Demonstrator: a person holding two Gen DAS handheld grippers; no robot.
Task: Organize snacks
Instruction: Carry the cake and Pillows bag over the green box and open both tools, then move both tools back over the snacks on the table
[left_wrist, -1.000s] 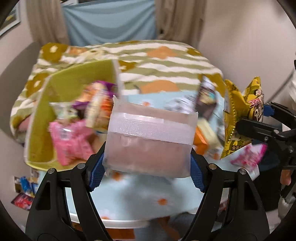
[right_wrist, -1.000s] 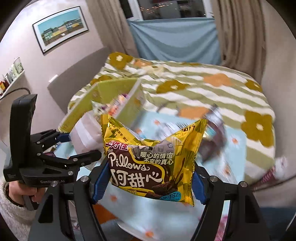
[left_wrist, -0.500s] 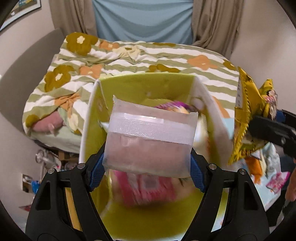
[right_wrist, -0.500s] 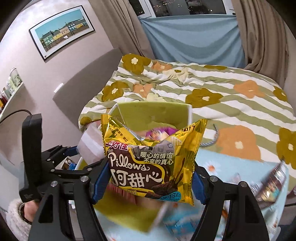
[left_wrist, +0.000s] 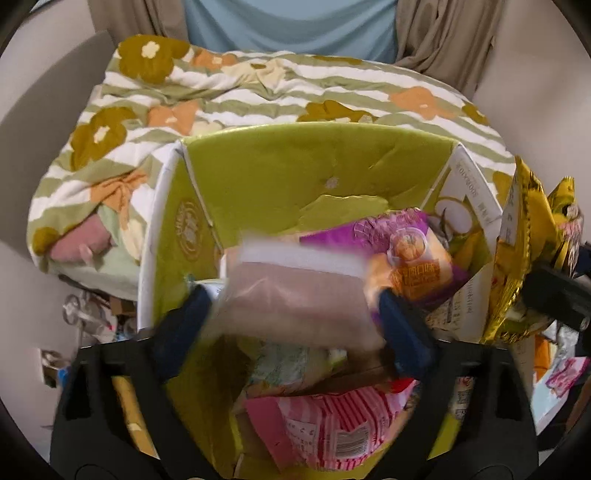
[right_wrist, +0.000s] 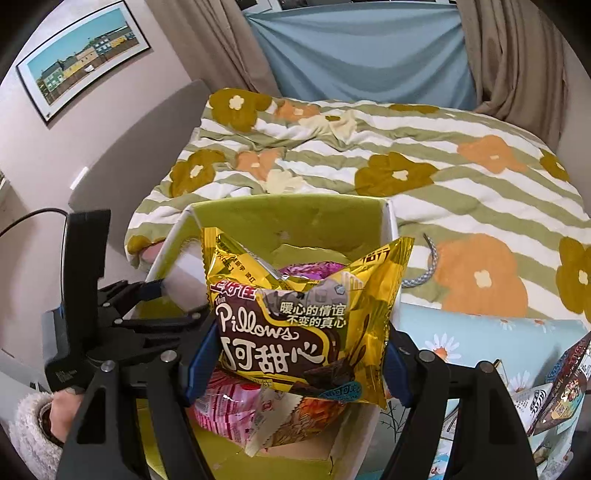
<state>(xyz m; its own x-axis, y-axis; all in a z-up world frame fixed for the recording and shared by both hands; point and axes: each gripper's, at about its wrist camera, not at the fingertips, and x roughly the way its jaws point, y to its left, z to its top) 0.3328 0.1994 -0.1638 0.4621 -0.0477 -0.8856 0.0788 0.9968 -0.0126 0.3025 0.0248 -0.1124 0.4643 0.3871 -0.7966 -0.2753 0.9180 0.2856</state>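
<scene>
yellow snack bag (right_wrist: 303, 317): "Pillows", "暖心的情谊 不变的真心" and "可甜心" are read on its front | green box (left_wrist: 314, 173): small print on its white right flap is seen, too blurred to be read

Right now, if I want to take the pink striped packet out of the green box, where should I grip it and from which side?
Probably from above, at the crimped upper edge of the pink striped packet. It lies low in the green box with other packets beside it, so only its top face and edge are free; the walls block any side approach.
</scene>
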